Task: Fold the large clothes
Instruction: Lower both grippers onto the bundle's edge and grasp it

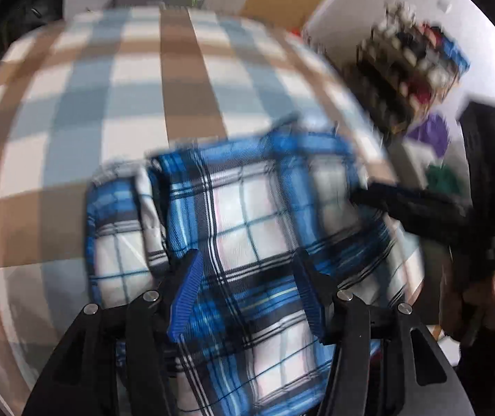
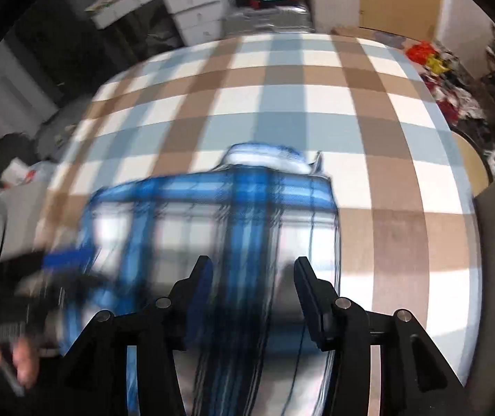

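A blue, white and black plaid shirt (image 1: 247,215) lies folded into a rough rectangle on the checked bedspread (image 1: 136,79). In the left wrist view my left gripper (image 1: 247,294) hovers over the shirt's near part, its blue-padded jaws apart with flat cloth beneath them. My right gripper (image 1: 368,197) reaches in from the right to the shirt's right edge, with a hand behind it. In the right wrist view the shirt (image 2: 212,208) is motion-blurred, its collar at the far end. My right gripper (image 2: 252,287) stands open above it. The left gripper (image 2: 63,260) is a blur at the shirt's left side.
The bedspread (image 2: 316,97) of blue, brown and white squares stretches far beyond the shirt. White drawers (image 2: 195,7) stand behind the bed. A cluttered shelf (image 1: 413,62) and purple and green items (image 1: 431,135) are at the right. Red clutter (image 2: 424,52) lies past the bed's far right corner.
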Available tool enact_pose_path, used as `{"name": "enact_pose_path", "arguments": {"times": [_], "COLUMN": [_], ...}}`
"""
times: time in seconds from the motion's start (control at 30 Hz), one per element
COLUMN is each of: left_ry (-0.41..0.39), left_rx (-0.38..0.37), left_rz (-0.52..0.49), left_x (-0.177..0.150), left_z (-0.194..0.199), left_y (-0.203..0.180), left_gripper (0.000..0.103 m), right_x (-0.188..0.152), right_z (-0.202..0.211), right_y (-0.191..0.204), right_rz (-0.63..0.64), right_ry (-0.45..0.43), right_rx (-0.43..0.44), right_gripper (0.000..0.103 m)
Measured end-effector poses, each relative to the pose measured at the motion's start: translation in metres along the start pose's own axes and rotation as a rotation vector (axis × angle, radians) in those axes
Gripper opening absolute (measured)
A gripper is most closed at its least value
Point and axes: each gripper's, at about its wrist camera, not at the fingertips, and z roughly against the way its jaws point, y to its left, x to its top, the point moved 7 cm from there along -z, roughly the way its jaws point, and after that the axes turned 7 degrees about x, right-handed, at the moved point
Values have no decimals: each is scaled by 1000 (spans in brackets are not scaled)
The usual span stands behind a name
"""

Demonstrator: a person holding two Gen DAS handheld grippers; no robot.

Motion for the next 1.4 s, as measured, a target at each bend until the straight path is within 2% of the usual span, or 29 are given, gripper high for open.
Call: {"name": "enact_pose_path", "arguments": {"times": [0.03, 0.1, 0.17, 0.3, 0.33, 0.37, 0.4, 0.47, 0.53, 0.6, 0.67, 0.7, 0.73, 0.77, 0.87, 0.9, 0.93, 1.03, 1.1, 1.13, 1.27, 1.4], "left_ry": [6, 3, 4, -2, -19, -41, -64, -65, 2, 71, 95, 104, 113, 113, 140, 133, 125, 59, 40, 50, 98, 103], "left_rx": [15, 26, 22, 5, 19, 64, 139, 164, 80, -15, -12, -6, -16, -38, -169, -180, -171, -30, 13, 4, -28, -132], "left_rz": [-13, -22, -28, -7, -12, -17, -8, 21, 79, 88, 71, 62, 56, 60, 60, 62, 61, 93, 151, 176, 209, 200], "left_x": [2, 3, 5, -3, -7, -10, -15, -24, -35, -45, -52, -54, -55, -53, -51, -50, -48, -41, -40, -40, -44, -37], "left_z": [-5, -8, -8, 15, 23, 31, 39, 41, 34, 24, 14, 10, 6, 5, 3, 6, 9, 21, 21, 18, 0, -6], "left_y": [0, 0, -1, 9, 13, 22, 37, 55, 68, 67, 61, 59, 55, 51, 34, 32, 34, 55, 75, 81, 88, 69], "left_gripper": [48, 48, 48, 48, 48, 48, 48, 48, 48, 51, 58, 58, 58, 58, 58, 58, 58, 59, 64, 69, 69, 71], "right_x": [-7, -9, -12, -30, -37, -46, -59, -78, -97, -108, -112, -112, -112, -113, -116, -115, -114, -108, -106, -106, -107, -110], "right_z": [-19, -24, -23, 14, 24, 33, 42, 51, 45, 29, 19, 17, 16, 16, 20, 25, 32, 52, 60, 61, 45, 39], "right_y": [-3, -1, -1, -6, -3, 1, 4, 11, 13, 9, 7, 9, 13, 15, 25, 26, 24, 11, 2, 0, 3, 12], "right_rz": [-19, 54, 60, -6, -4, 13, 36, 69, 66, 54, 48, 45, 41, 45, 82, 81, 63, -14, -39, -42, -51, -30], "right_ry": [59, 36, 31, 13, 6, 5, 8, 19, 56, 91, 63, 43, 39, 38, 44, 41, 32, -22, -48, -49, -20, -24], "right_rx": [-10, -59, -71, 29, 54, 71, 75, 84, 113, 110, 125, 146, 162, 155, 118, 131, 153, 208, 210, 209, 233, 265], "right_gripper": [52, 51, 51, 51, 51, 51, 51, 51, 51, 52, 57, 68, 73, 73, 72, 69, 67, 67, 67, 67, 69, 69]}}
